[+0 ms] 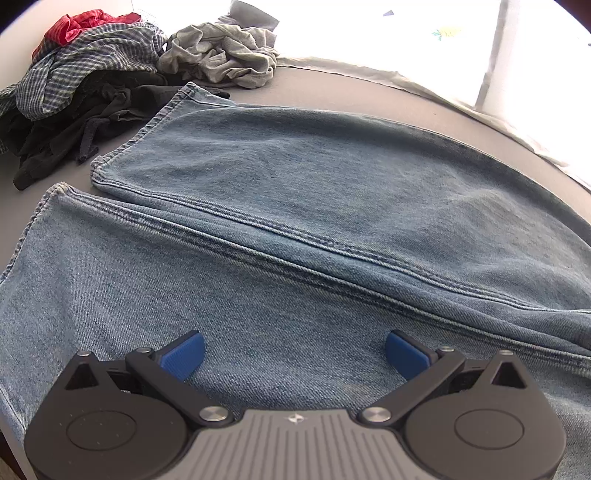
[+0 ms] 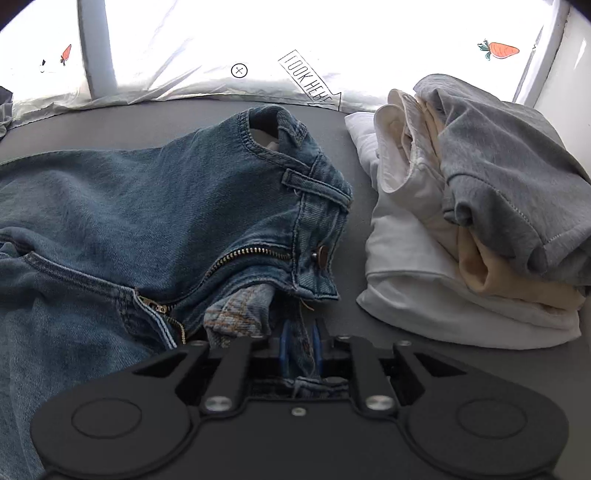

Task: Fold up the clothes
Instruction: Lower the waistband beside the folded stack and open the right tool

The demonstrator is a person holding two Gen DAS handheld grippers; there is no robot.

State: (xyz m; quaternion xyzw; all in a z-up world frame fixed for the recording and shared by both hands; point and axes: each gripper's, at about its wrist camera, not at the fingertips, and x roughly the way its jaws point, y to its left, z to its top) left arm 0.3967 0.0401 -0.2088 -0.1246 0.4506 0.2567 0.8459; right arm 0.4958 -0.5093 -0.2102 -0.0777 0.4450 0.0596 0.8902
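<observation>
- Left gripper (image 1: 294, 354): matte black linkage arms, ribbed blue pads (image 1: 183, 356), silver pivot screws, round black discs on both sides.
- A grey ribbed centre plate (image 1: 295, 443) carries a small white star-like mark.
- Right gripper (image 2: 300, 347): all-black body, thin blue pads, silver screws, two embossed circles.

Light-wash jeans (image 1: 295, 206) are spread flat across the dark grey worktop (image 1: 332, 92), both legs side by side with hems pointing toward a rumpled heap: a checked shirt (image 1: 92, 62), a grey tee (image 1: 221, 55), something red (image 1: 81, 24) and dark clothes (image 1: 74, 122). The fly is unzipped, waistband (image 2: 314, 206) bunched up. Just beside the waistband sits a folded stack (image 2: 461, 221): white, cream, grey on top.
</observation>
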